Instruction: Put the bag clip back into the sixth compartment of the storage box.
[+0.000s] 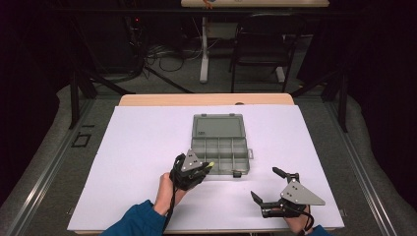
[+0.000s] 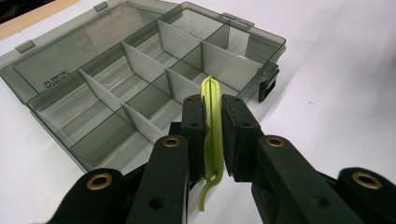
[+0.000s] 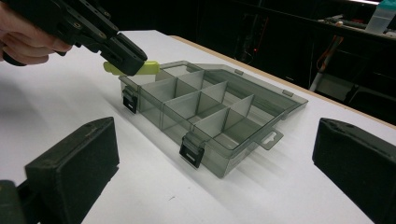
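While your left tool (image 2: 213, 140) pinches a thin yellow-green clip (image 2: 212, 126) just over the near left corner of the open grey compartment box (image 1: 220, 147), your right tool (image 1: 268, 184) rests spread wide on the white tabletop (image 1: 142, 142), near the box.

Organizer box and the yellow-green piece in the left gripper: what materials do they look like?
Organizer box: likely rigid moulded plastic, smoky translucent grey, glossy; the dividers and table show through its walls. Yellow-green piece: probably soft plastic or rubber, matte, thin and slightly curved between the left gripper jaws; exact material unclear.
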The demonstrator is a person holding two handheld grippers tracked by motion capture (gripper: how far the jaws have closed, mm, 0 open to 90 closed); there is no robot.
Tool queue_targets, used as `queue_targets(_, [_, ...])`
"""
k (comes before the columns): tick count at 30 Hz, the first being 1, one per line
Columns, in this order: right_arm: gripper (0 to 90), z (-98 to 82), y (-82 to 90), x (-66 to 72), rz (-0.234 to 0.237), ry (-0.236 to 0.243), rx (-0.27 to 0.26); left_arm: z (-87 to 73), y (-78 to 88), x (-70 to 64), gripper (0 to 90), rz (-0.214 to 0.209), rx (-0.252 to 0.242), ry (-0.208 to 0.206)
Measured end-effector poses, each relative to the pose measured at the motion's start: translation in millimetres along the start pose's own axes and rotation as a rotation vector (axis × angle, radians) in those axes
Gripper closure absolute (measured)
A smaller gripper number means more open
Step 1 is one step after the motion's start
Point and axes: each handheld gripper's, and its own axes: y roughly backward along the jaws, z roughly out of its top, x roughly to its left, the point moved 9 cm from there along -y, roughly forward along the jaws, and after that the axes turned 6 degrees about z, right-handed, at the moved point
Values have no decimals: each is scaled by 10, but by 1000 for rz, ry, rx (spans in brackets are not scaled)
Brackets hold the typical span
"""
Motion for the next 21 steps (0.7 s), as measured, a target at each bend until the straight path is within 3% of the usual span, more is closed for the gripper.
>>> queue_targets(21, [0, -8, -4, 4, 1, -1, 7, 77, -77, 62, 800, 15, -10, 28])
